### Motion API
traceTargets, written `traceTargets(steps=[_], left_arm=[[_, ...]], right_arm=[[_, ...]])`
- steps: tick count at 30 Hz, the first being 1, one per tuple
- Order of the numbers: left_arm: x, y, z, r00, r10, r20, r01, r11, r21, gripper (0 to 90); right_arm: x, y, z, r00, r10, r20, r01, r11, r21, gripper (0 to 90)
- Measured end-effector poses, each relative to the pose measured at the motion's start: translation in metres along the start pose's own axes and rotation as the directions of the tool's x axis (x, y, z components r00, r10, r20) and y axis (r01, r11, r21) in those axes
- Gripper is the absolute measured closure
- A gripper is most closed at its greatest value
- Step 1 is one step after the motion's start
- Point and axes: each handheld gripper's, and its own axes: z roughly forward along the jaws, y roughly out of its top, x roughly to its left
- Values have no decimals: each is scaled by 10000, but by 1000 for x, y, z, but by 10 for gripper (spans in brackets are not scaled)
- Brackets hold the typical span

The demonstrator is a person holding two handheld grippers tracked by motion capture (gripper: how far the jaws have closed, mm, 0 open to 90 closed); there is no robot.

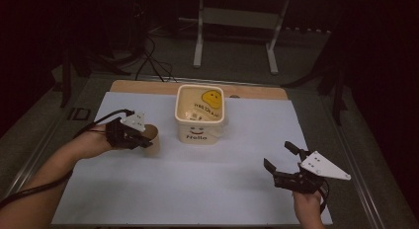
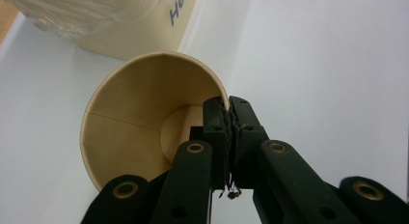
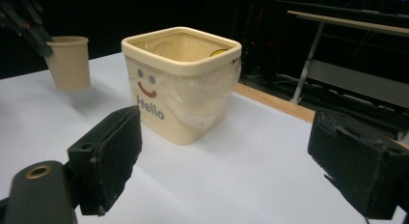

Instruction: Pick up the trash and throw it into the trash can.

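One paper cup, pinched by its rim wall in left tool, held off desk just beside bin. Right tool wide, empty. Risk: thin-wall pinch, so cup may swing, crumple or slip; could clip bin rim.

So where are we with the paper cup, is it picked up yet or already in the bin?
Done: the left gripper is shut on the rim of the tan paper cup, one jaw inside the wall and one outside, and the right gripper view shows the cup hanging clear of the white table. In hand: carrying it. Left, probably: dropping it into the cream plastic "Hello" bin, beside the cup. The right gripper waits open.
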Motion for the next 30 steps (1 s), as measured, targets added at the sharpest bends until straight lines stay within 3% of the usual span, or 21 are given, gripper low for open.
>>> traceTargets(steps=[11,30], left_arm=[[-2,21,-32,9992,404,8,-404,9988,-285,885],[-4,73,-61,9910,1327,149,-1321,9905,-376,885]], right_arm=[[0,0,0,10000,-12,11,12,10000,9,119],[0,0,1,10000,12,-35,-12,10000,14,119]])
